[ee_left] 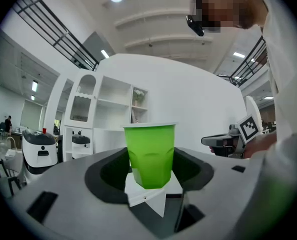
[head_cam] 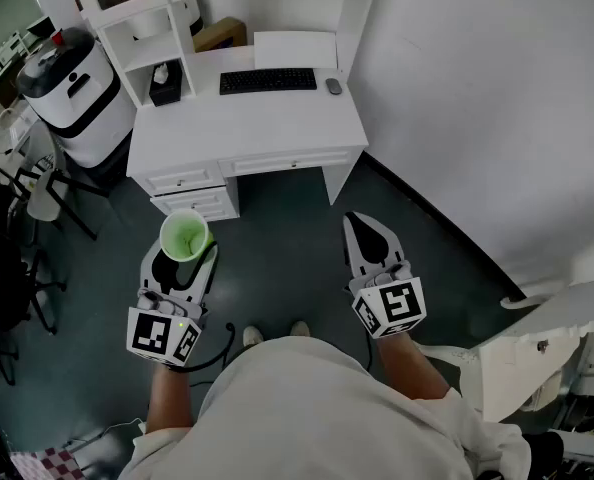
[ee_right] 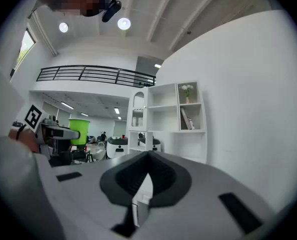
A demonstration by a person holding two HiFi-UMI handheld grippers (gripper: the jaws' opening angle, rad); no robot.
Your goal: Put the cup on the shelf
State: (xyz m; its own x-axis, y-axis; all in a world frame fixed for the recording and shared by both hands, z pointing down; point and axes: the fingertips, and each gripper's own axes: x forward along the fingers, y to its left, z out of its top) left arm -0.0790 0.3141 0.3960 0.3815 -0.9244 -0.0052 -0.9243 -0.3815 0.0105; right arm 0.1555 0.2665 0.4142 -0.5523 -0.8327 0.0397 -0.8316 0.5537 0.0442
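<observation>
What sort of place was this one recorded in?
Probably a staged home-office corner inside a large lab or workshop hall. A white desk with keyboard and shelf unit stands by a wall, while a balcony railing and ceiling lights show a much bigger room.

Office: desk [head_cam: 247, 128], keyboard [head_cam: 268, 80], shelves [head_cam: 149, 52]

You wear a pale cream shirt [head_cam: 307, 408] whose sleeves leave your forearms bare, and light shoes [head_cam: 252, 336]. Your left gripper [head_cam: 187, 251] and right gripper [head_cam: 354, 224] match: grey tapering jaws with black inner hollows and white pads [ee_right: 144, 188], each backed by a cube [head_cam: 390, 308] of black-and-white square markers. A black cable [head_cam: 224, 340] loops from the left one. A dark band [ee_right: 19, 130] circles your left wrist.
</observation>
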